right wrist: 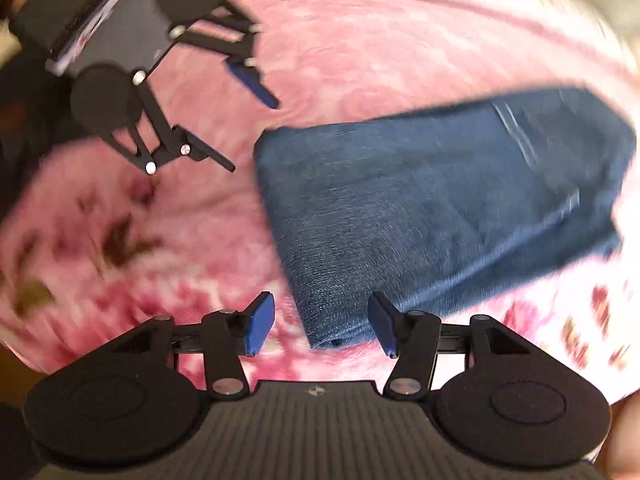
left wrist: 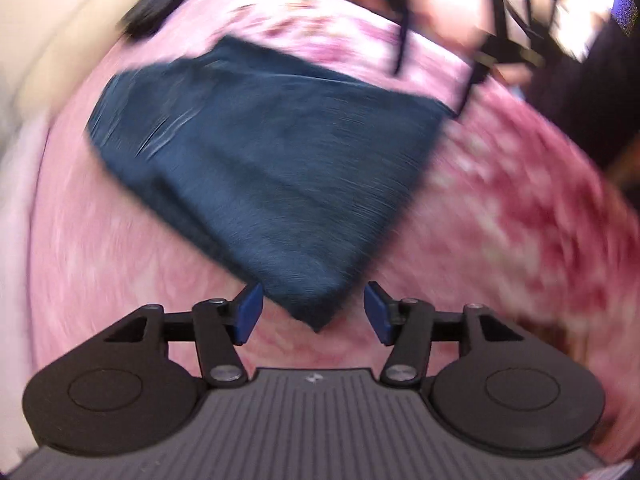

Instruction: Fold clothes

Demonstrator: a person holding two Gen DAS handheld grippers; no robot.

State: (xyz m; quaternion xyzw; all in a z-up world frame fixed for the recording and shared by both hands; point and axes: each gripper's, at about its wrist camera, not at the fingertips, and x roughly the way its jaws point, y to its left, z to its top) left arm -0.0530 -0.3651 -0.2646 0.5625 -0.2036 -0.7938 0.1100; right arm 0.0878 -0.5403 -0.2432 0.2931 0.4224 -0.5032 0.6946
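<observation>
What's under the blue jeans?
The folded blue jeans lie on a pink flowery blanket, which shows all around them. Whatever sits directly beneath the jeans is covered, so it cannot be seen. Neither open claw holds them.

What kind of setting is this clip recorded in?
Probably a bedroom at home: folded blue jeans lie on a pink floral blanket that looks like bedding, with a pale cushion or headboard behind.
</observation>
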